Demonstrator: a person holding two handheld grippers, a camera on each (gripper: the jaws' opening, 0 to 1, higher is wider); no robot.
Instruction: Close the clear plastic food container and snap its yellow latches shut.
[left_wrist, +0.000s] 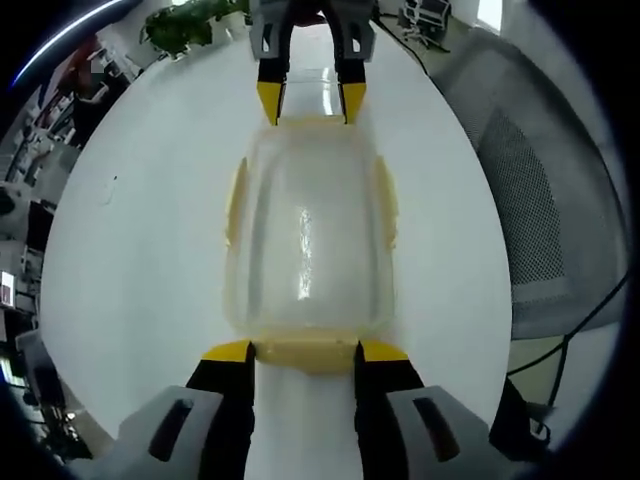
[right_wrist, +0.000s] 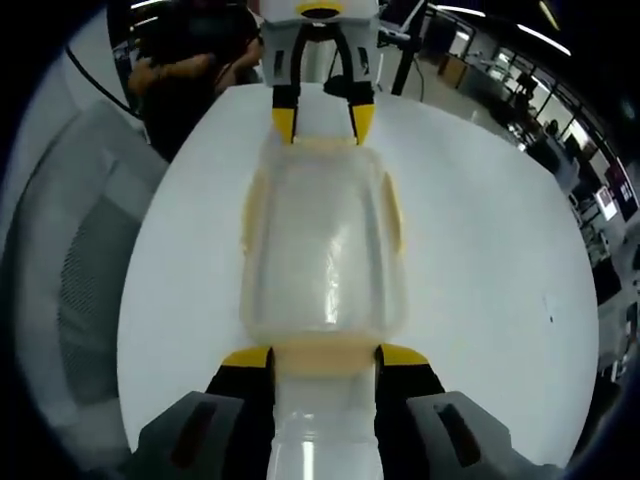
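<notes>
A round white surface (left_wrist: 150, 260) carries the scene, glossy enough to show pale reflections of ceiling light. In the left gripper view, a grey mesh-backed office chair (left_wrist: 545, 210) stands just beside the surface's right edge, with a dark cable (left_wrist: 570, 335) trailing below it. A leafy green plant (left_wrist: 185, 25) sits beyond the far edge, near cluttered office desks (left_wrist: 90, 75) at upper left. In the right gripper view, the same kind of grey mesh chair (right_wrist: 85, 270) stands at the left edge. A person in dark clothing (right_wrist: 185, 75) stands beyond the far side of the surface. An open office with strip lights (right_wrist: 545, 40) stretches away at upper right.
</notes>
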